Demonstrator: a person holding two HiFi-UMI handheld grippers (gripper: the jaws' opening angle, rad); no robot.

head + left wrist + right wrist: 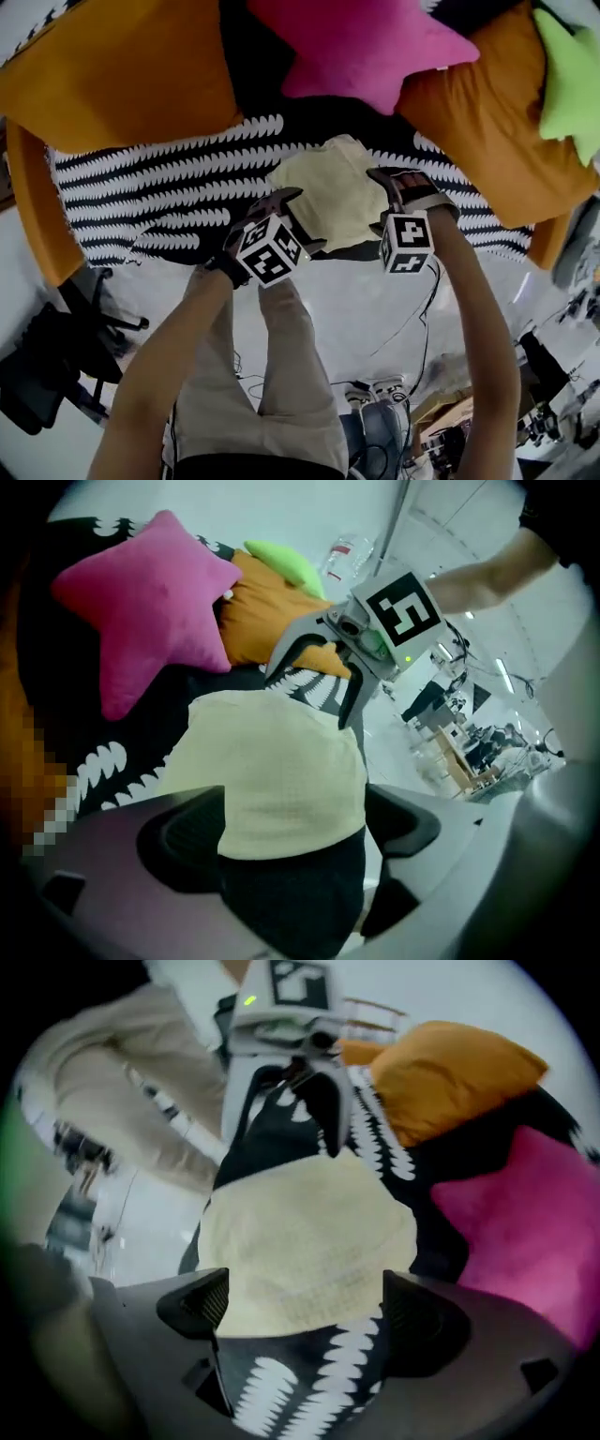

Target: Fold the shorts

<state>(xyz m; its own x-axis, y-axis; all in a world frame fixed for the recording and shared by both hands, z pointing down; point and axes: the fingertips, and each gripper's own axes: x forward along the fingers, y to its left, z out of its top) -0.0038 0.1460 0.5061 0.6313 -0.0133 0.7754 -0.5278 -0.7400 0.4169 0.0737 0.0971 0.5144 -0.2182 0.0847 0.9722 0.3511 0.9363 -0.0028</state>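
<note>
Shorts of pale yellow cloth, folded into a compact rectangle, lie on the black cover with white scalloped rows, near its front edge, before the pink star-shaped plush pillow and two big orange cushions. The left gripper hangs at the shorts' left side and the right gripper at their right, both pointing down with jaws spread wide; the cloth shows in each gap but no pad presses it, so neither holds anything. A lime-green star-shaped pillow leans on the right-hand cushion.
</note>
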